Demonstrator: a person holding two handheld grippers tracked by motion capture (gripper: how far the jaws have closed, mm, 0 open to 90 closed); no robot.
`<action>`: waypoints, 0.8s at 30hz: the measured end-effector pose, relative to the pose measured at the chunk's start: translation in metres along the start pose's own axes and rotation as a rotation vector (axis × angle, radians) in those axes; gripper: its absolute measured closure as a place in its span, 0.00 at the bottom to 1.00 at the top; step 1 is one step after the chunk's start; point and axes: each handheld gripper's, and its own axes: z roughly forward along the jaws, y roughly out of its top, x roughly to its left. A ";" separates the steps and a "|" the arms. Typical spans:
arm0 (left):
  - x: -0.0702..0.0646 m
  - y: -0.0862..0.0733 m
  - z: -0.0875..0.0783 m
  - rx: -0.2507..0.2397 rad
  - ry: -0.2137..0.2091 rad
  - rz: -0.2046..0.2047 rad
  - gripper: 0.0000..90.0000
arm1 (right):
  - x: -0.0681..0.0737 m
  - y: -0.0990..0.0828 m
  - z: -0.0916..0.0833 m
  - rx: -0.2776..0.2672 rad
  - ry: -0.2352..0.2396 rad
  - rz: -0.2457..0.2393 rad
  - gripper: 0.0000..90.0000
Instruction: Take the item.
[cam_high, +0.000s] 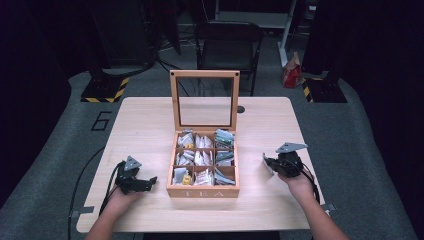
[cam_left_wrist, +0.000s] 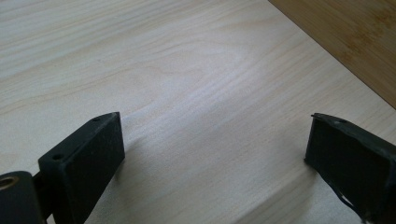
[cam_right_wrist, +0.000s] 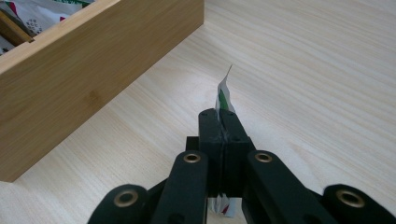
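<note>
The table (cam_high: 150, 120) carries the wooden tea box (cam_high: 202, 191) at its centre, lid (cam_high: 204, 99) raised upright at the far side, nine compartments showing packets; in the right gripper view the box wall (cam_right_wrist: 70, 79) lies to the left of the jaws, apart from them. The left gripper (cam_high: 145, 183) rests low over bare table just left of the box, jaws spread wide with nothing between them, as the left gripper view confirms (cam_left_wrist: 210, 154). The right gripper (cam_high: 267, 162) sits to the right of the box, well apart from it, jaws closed on a tea packet (cam_right_wrist: 224, 95); the packet stands edge-on between the pads, white with green print, its tip projecting past them. In the high view the packet (cam_high: 267, 164) shows as a pale strip at the jaw tips. Judged progress: one packet is in the grip and outside the box; whether it is leaving or heading for a compartment cannot be told, and placing it remains
</note>
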 end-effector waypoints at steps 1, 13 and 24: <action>0.000 0.000 0.000 0.000 0.000 -0.001 0.05 | 0.000 0.000 0.000 0.000 0.001 -0.007 0.99; 0.000 0.000 0.000 0.000 0.000 -0.001 0.05 | 0.014 -0.007 0.012 0.022 0.031 -0.023 0.99; 0.000 0.000 0.000 0.000 0.000 0.000 0.05 | 0.019 -0.012 0.022 0.039 0.038 -0.031 0.97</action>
